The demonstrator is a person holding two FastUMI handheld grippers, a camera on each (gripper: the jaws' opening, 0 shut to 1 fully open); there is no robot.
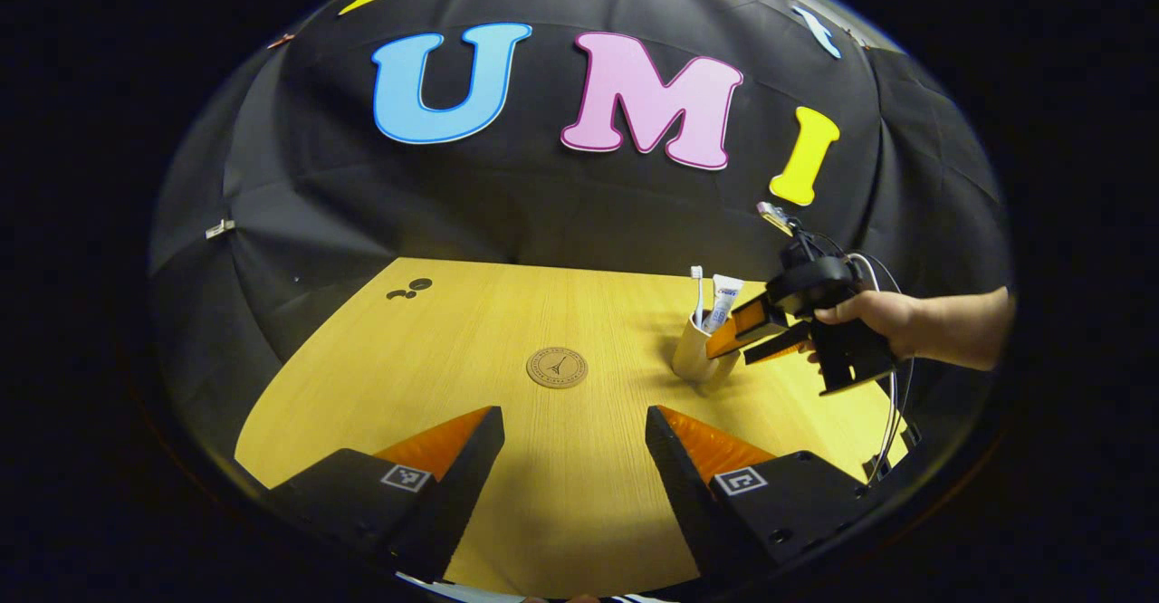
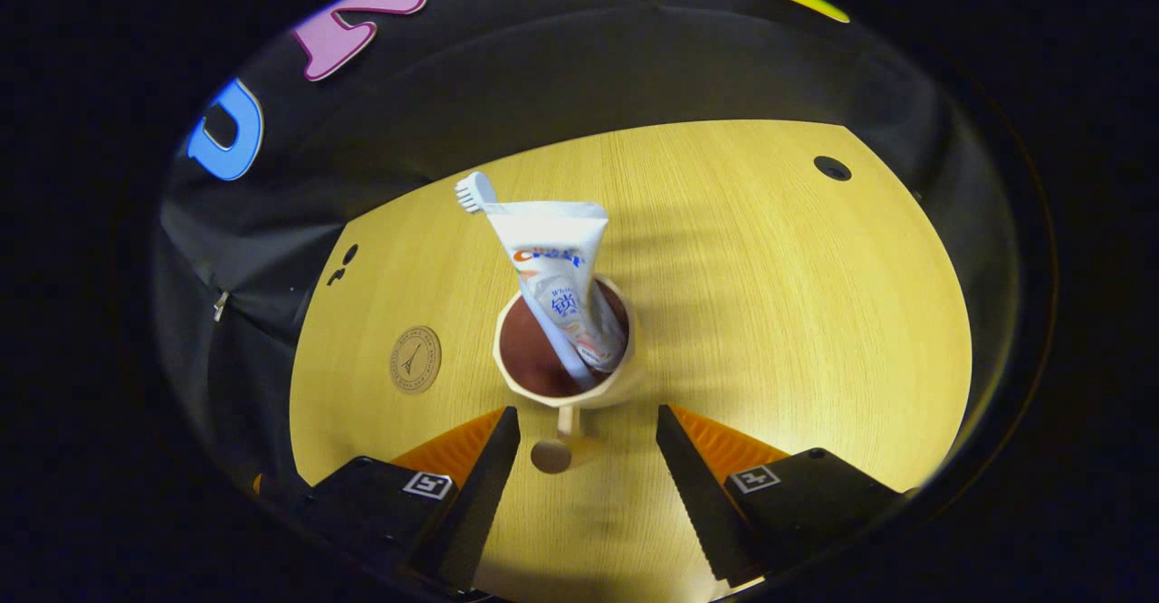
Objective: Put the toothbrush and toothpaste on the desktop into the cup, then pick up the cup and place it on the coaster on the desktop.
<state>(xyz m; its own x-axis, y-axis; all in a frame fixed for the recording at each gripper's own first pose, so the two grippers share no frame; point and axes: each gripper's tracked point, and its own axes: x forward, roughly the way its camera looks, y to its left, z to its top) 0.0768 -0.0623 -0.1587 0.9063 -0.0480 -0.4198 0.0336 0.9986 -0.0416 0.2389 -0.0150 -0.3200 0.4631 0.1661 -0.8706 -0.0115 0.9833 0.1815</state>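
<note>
Wood bench (image 1: 579, 485), black cloth wall behind. Toothbrush (image 2: 474, 192) and toothpaste (image 2: 561, 263) stand in cup (image 2: 566, 377), dead ahead of right gripper (image 2: 589, 454), jaws open astride its handle. Coaster (image 2: 416, 359) lies left of cup. Left gripper (image 1: 575, 445) open, idle, farther off.

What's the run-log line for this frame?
toothbrush + toothpaste: in cup | cup: on desktop, off coaster | right gripper: open, at cup handle | left gripper: open, idle
</note>
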